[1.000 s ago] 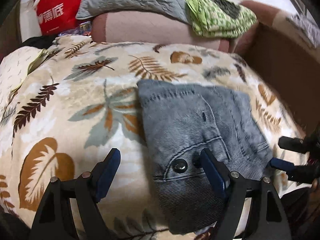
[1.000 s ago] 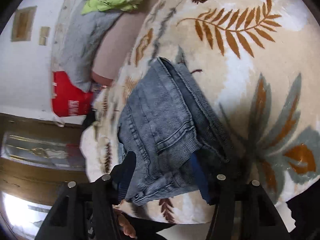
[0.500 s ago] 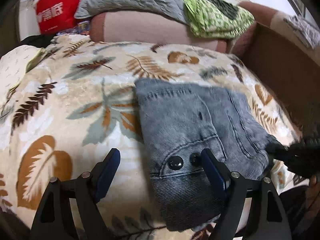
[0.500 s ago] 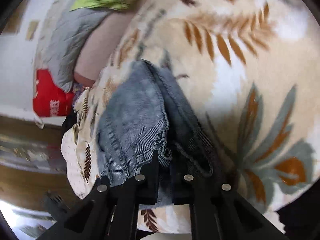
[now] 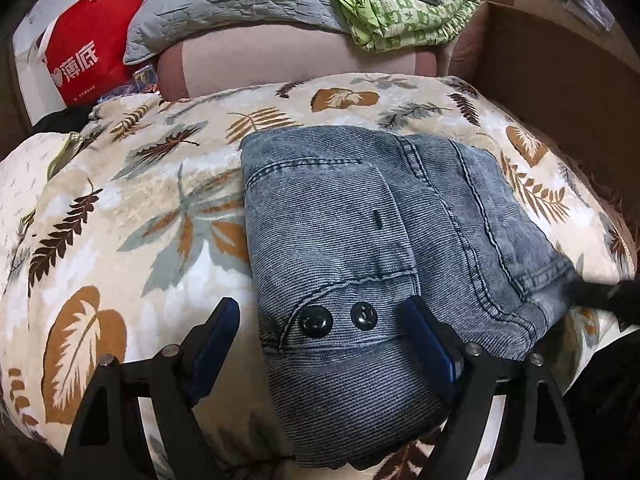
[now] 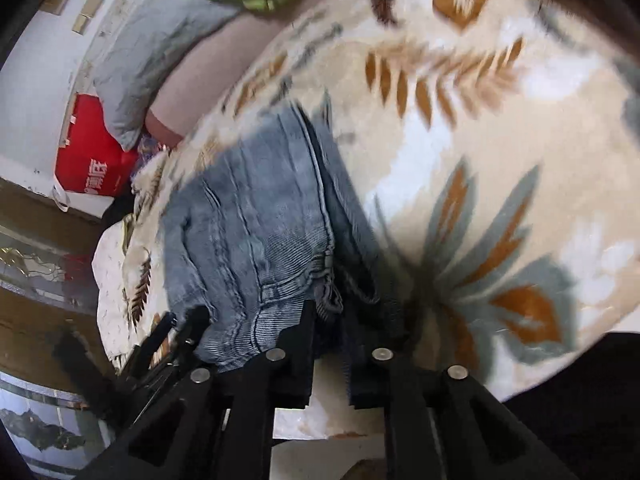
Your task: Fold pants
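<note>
The grey-blue denim pants (image 5: 372, 232) lie folded into a compact stack on the leaf-print blanket (image 5: 132, 208). My left gripper (image 5: 324, 336) is open, its blue-padded fingers straddling the waistband end with the two black buttons (image 5: 316, 322). In the right wrist view my right gripper (image 6: 328, 320) is shut on the near corner of the pants (image 6: 256, 232), pinching the folded hem layers. The right gripper's black tip shows at the right edge of the left wrist view (image 5: 600, 292).
A pink bolster (image 5: 288, 60) lies behind the blanket with a grey quilted pillow (image 5: 232, 0) and green patterned cloth (image 5: 400, 4) on it. A red bag (image 5: 92, 60) stands at the back left. A brown cardboard box wall (image 5: 560, 80) is on the right.
My right gripper has closed onto the pants' corner; it was open around it a second ago. The left gripper has stayed open, and the view has shifted slightly closer over the buttons.
</note>
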Motion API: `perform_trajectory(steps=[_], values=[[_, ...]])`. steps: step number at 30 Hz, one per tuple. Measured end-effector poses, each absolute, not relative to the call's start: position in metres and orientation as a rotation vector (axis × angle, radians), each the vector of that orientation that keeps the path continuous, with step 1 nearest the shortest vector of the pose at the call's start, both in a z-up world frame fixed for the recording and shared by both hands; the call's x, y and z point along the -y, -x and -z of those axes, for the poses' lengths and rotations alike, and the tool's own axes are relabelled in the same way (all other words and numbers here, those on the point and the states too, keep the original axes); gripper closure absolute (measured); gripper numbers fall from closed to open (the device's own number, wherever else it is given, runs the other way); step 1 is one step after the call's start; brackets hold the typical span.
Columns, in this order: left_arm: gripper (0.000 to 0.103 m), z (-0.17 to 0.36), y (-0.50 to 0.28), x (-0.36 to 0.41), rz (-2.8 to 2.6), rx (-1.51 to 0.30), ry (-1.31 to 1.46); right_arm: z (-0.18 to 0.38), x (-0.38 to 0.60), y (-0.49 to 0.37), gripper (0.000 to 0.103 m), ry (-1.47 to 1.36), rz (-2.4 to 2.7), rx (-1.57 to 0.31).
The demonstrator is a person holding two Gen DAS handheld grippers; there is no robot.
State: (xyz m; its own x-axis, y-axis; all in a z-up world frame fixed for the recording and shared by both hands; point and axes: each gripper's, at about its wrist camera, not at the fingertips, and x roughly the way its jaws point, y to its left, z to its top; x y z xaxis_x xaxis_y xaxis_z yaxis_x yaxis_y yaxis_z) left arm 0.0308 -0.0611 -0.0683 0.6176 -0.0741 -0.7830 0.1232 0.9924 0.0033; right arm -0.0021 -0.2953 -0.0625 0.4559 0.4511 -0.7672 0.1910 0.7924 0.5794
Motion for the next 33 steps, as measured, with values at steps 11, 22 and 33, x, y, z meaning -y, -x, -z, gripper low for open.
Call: perform_trajectory(steps=[11, 22, 33], values=[[0.019, 0.068, -0.026, 0.054, 0.15, -0.892, 0.006, 0.083, 0.265, -0.056, 0.071, -0.59, -0.218, -1.211], [0.017, 0.079, -0.026, 0.044, 0.182, -0.929, 0.098, 0.017, 0.236, -0.079, 0.077, -0.38, -0.26, -1.089], [0.016, 0.085, -0.028, 0.042, 0.242, -0.941, 0.134, 0.063, 0.232, -0.155, 0.034, -0.279, -0.122, -1.248]])
